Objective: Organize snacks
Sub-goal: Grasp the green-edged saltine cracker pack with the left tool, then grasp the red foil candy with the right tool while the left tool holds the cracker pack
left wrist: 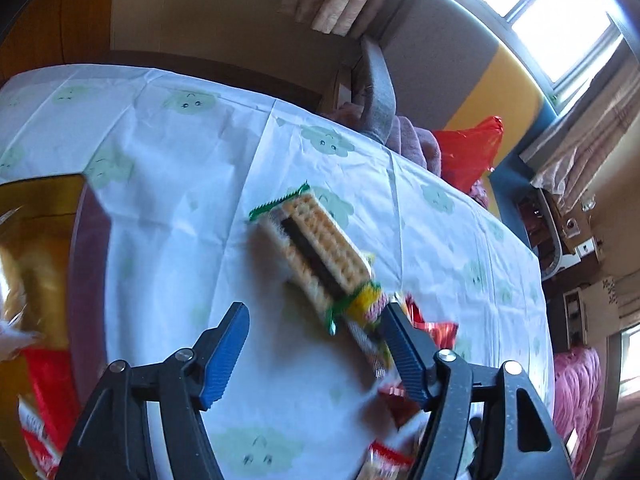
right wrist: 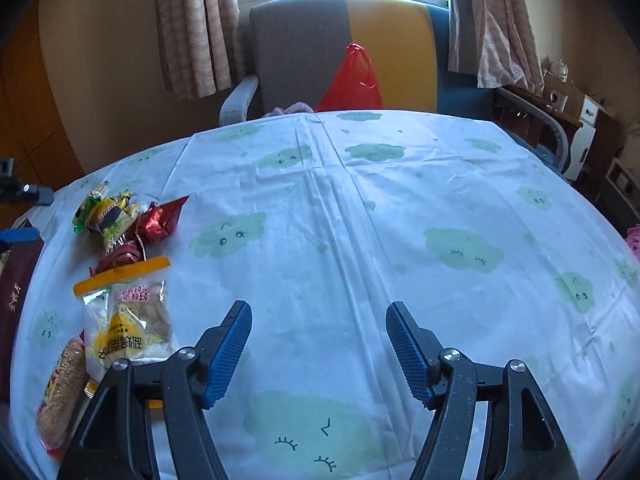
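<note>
Blue ribbed pads of the left claw (left wrist: 314, 354) stand wide apart with nothing pressed between them, over bare cloud-print cloth on the bench (left wrist: 172, 200). Just ahead, slightly blurred, a wafer snack pack (left wrist: 316, 248) with green crimped ends lies diagonally, its near end close to the right-side pad; whether it touches the cloth can't be told. Red and yellow wrappers (left wrist: 424, 328) bunch beside and behind that pad. At the left edge sits a brown box (left wrist: 86, 280) with gold and red packs inside. Right claw (right wrist: 319, 354) also wide, empty, over a broad open stretch of cloth, free to the far rim and right side. Snacks crowd the left only: a clear pack with orange strip (right wrist: 128, 316) just left of its left pad, a grainy bar (right wrist: 62, 392) at the near-left edge, a pile of small wrappers (right wrist: 124, 220) farther back. Chair (right wrist: 304, 48) and red bag (right wrist: 352, 80) stand beyond the far rim.
</note>
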